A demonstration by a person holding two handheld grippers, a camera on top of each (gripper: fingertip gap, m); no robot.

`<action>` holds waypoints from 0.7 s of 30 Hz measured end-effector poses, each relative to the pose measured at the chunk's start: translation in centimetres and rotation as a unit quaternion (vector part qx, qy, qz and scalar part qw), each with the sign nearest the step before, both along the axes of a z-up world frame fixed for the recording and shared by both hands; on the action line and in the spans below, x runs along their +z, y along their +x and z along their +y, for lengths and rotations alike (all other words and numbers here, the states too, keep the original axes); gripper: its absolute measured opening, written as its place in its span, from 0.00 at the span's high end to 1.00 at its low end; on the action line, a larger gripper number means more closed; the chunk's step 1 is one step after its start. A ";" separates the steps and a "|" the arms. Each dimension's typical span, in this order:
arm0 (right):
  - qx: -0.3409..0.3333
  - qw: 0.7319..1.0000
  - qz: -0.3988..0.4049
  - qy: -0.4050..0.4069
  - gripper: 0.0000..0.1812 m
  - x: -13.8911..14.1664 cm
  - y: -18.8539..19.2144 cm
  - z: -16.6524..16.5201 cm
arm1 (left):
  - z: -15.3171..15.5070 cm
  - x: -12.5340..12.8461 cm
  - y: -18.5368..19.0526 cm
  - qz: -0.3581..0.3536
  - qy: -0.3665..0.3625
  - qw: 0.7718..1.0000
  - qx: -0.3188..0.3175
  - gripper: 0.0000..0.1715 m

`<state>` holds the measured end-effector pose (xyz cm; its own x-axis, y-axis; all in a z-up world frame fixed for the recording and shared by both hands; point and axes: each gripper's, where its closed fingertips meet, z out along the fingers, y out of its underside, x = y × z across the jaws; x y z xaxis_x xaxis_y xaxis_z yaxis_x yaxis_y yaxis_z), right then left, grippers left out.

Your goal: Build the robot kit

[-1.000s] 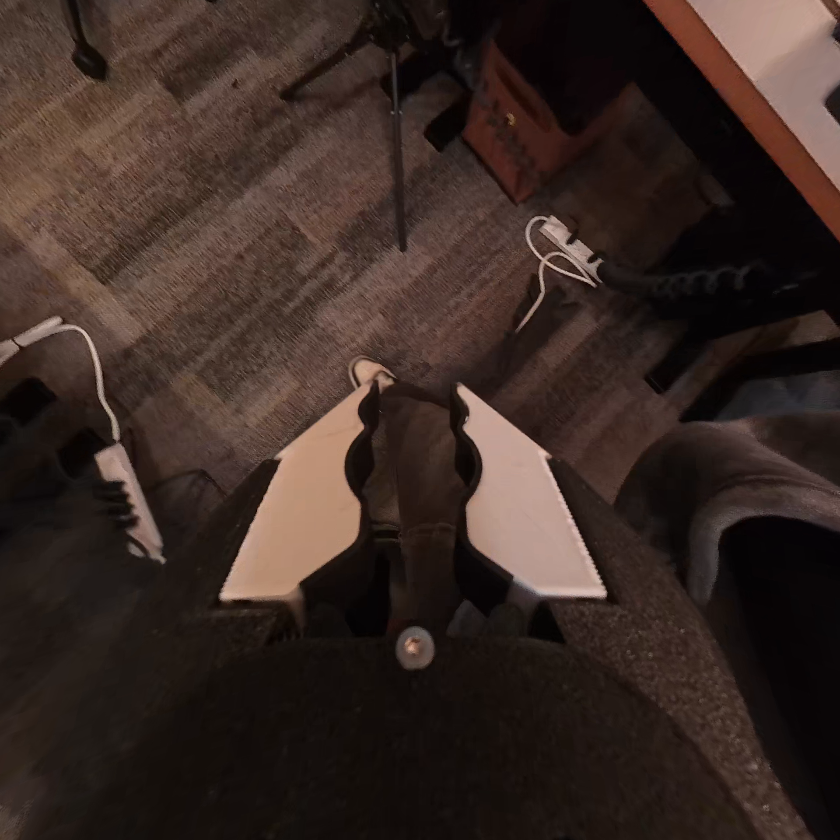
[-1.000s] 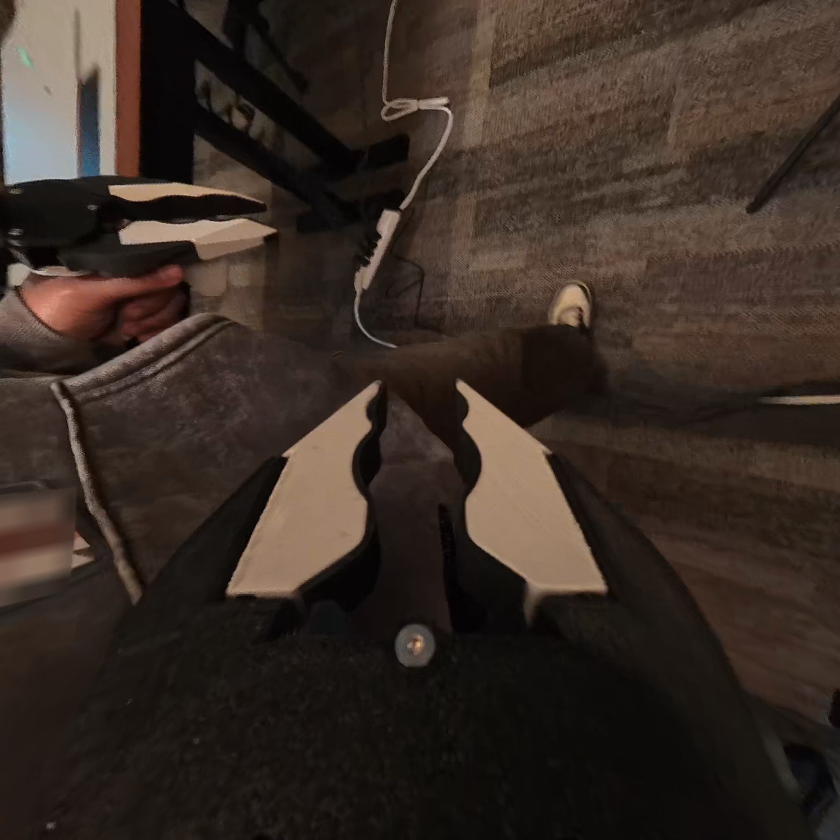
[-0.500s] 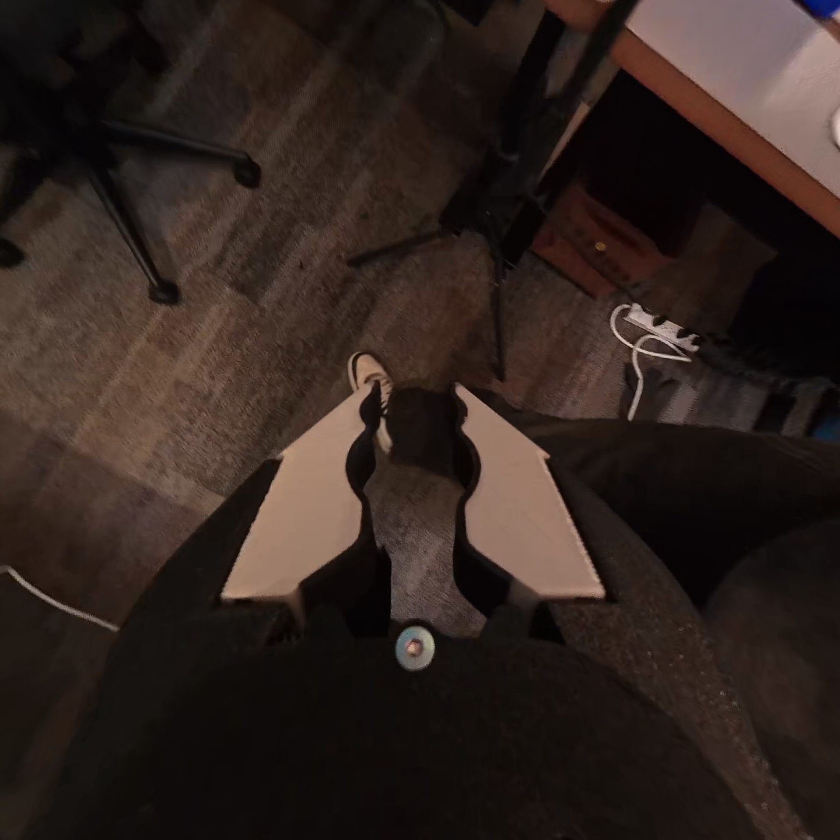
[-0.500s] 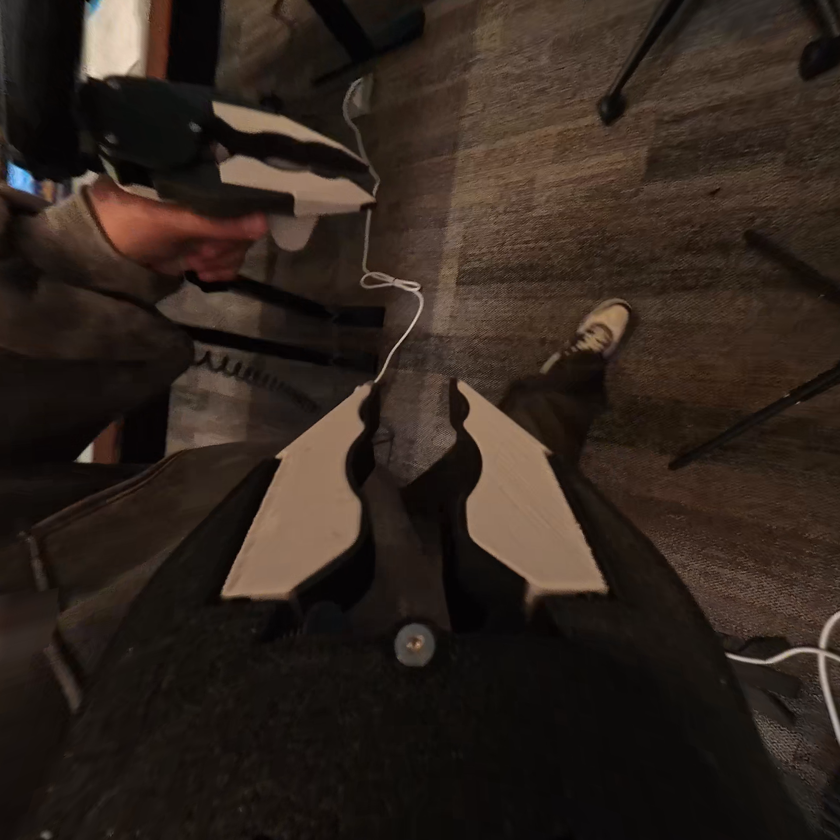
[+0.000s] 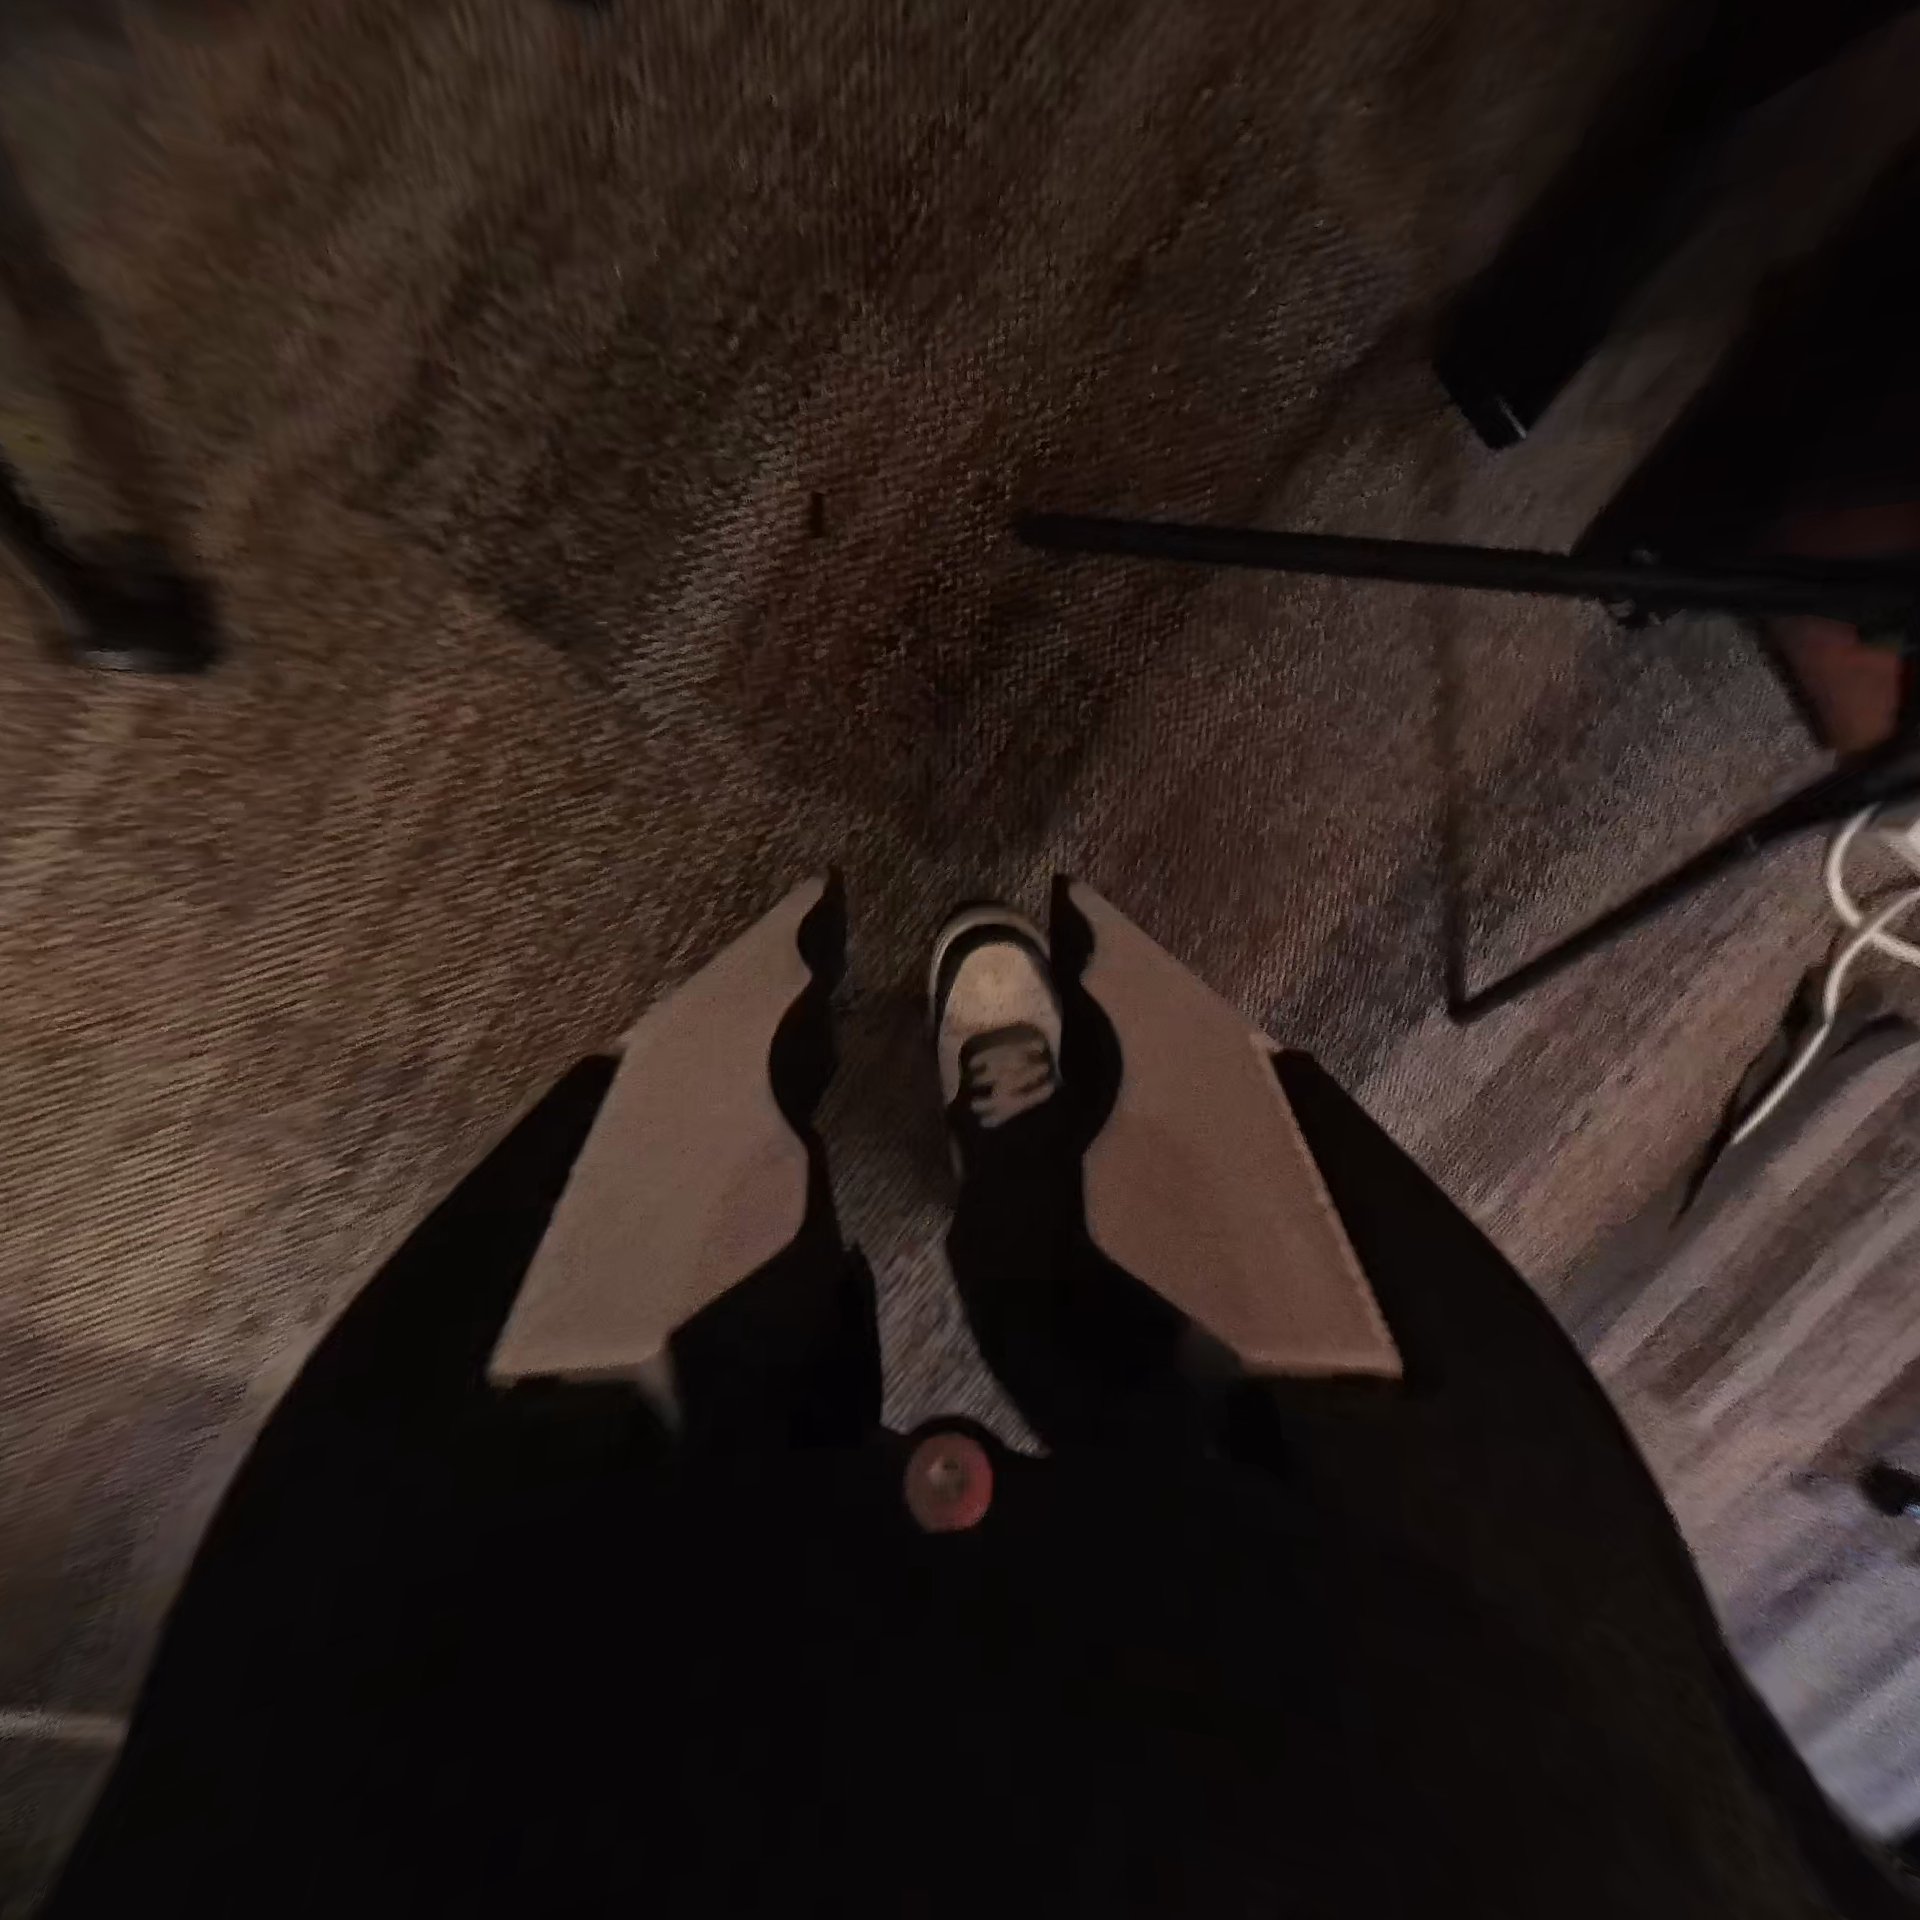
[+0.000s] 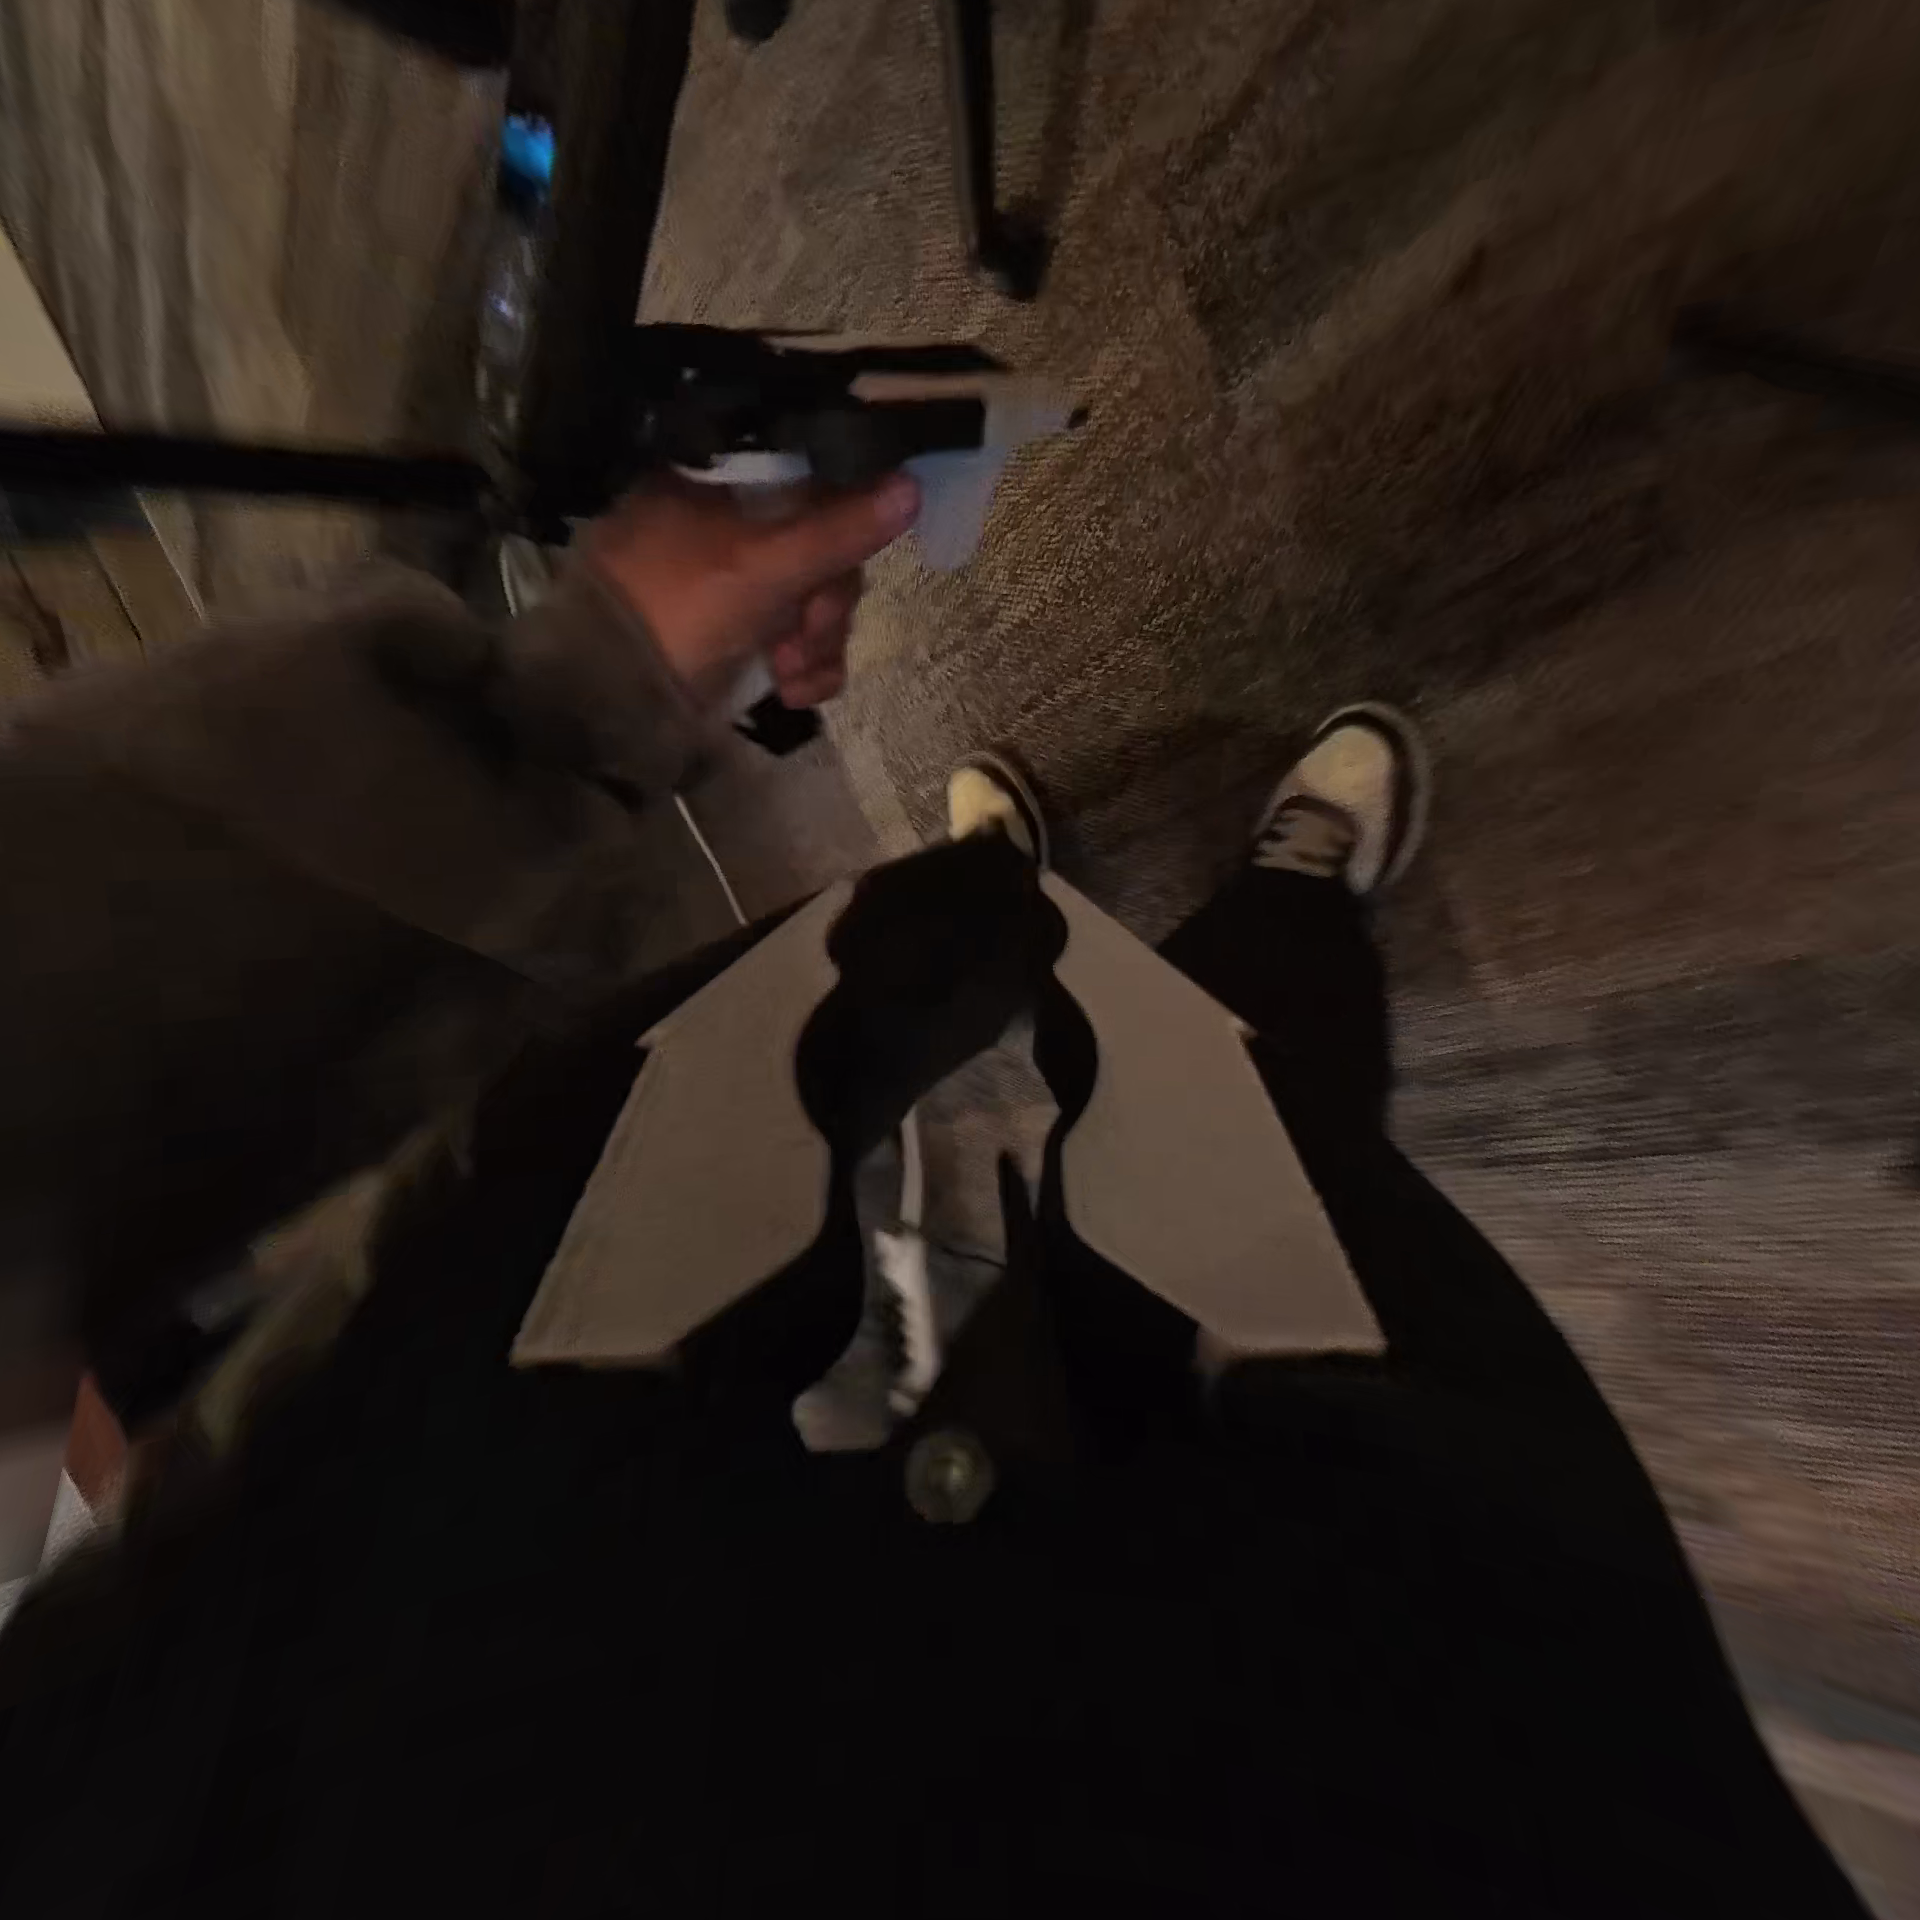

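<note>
Left tool (image 5: pixel 940 899): jaws apart, empty, now over carpet (image 5: pixel 623 520), shoe (image 5: pixel 992 1003) below tips; counter gone from view. Right tool (image 6: pixel 940 894): jaws apart, empty, above both shoes; views blurred.

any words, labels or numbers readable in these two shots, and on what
None can be read. The left wrist view shows only carpet, a shoe between the open left gripper fingers, a black stand leg and white cables; none shows writing. The right wrist view is motion-blurred: right gripper, two shoes, a hand. A blue glow at top left is too blurred to tell.
</note>
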<state>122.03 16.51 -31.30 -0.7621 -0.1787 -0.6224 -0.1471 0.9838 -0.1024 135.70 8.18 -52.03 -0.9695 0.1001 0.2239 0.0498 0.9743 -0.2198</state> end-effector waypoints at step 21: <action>-0.218 0.950 -0.100 0.201 0.84 -21.9 13.8 1.6 | -10.8 -39.7 -1.3 -0.036 -0.055 0.996 -0.063 0.93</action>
